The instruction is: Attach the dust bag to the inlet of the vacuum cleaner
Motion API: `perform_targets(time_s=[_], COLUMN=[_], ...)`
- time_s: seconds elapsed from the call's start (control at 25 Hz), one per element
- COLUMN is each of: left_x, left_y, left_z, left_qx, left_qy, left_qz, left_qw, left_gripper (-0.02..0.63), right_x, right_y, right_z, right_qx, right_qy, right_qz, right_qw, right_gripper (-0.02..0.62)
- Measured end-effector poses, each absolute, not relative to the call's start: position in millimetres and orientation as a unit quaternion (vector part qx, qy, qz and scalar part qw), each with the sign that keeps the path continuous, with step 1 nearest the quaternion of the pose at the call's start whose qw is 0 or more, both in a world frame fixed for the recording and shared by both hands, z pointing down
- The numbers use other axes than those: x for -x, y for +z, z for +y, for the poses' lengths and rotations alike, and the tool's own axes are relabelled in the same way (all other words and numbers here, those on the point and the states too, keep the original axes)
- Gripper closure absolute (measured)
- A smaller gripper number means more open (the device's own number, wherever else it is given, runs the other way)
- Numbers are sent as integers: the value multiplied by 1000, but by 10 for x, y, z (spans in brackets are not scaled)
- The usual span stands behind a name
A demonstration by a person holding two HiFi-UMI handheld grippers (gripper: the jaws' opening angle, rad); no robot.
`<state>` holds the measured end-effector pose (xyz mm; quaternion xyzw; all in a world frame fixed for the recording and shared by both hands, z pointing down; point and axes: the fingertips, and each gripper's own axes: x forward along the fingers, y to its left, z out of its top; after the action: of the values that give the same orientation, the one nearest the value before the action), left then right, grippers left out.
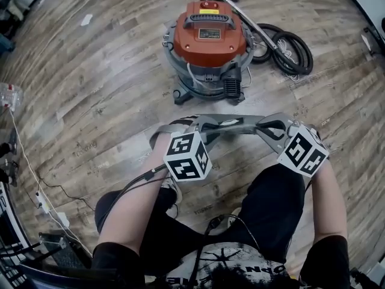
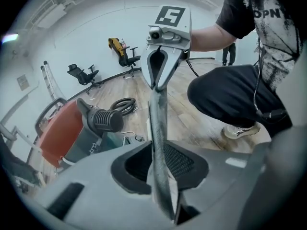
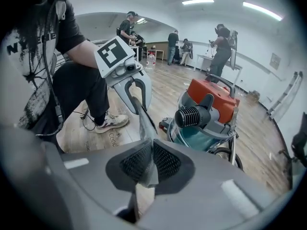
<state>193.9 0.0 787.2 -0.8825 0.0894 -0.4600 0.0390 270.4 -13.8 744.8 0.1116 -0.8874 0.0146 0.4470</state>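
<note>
Dust bag (image 1: 231,124): held taut between left gripper (image 2: 160,164) and right gripper (image 3: 151,166), both jaws clamped on its ends, right narrower. Still apart from vacuum cleaner (image 1: 209,47). Carrying step; next, probably lining bag opening up with inlet.

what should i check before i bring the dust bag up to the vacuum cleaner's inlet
1. Left tongs on the dust bag: ok, cloth pinched between the pads.
2. Right tongs on the bag: ok, shut on it.
3. Bag off the floor: ok, it spans between both tongs.
4. Inlet of the vacuum cleaner bare and facing the tongs: ok.
5. Bag's opening lined up with the inlet: cannot tell, no opening shows.
6. Hose out of the way: ok, it lies behind the vacuum cleaner.
</note>
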Motion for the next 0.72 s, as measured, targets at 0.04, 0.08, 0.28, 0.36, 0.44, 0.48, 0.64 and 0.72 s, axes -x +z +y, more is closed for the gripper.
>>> perform_targets(time_s=[0.04, 0.08, 0.28, 0.36, 0.44, 0.48, 0.64, 0.72], left_x=[-1925, -1913, -1888, -1890, -1892, -1893, -1936, -1966], left_y=[7867, 7858, 7744, 7706, 7683, 7672, 7623, 7595], left_z=[-26, -50, -135, -165, -206, -220, -213, -219], left_qx=[880, 878, 877, 875, 873, 872, 874, 874], left_qy=[-462, -464, -463, -466, -469, -469, -467, -466], left_qz=[94, 99, 115, 117, 118, 118, 111, 108], left_qw=[48, 55, 59, 63, 67, 69, 77, 87], left_gripper=[543, 557, 577, 577, 578, 578, 578, 578], right_x=[-2690, -2678, -2670, -2679, -2654, -2620, -2463, -2416], right_y=[7432, 7416, 7387, 7391, 7367, 7352, 7358, 7422], right_z=[-125, -116, -125, -143, -154, -140, -94, -152], right_qx=[-111, -110, -121, -124, -120, -115, -106, -106], right_qy=[15, 14, 9, 9, 10, 11, -16, -43], right_qz=[-889, -890, -890, -888, -890, -892, -886, -873], right_qw=[444, 443, 440, 443, 440, 437, 451, 474], right_gripper=[575, 574, 568, 556, 495, 425, 356, 354])
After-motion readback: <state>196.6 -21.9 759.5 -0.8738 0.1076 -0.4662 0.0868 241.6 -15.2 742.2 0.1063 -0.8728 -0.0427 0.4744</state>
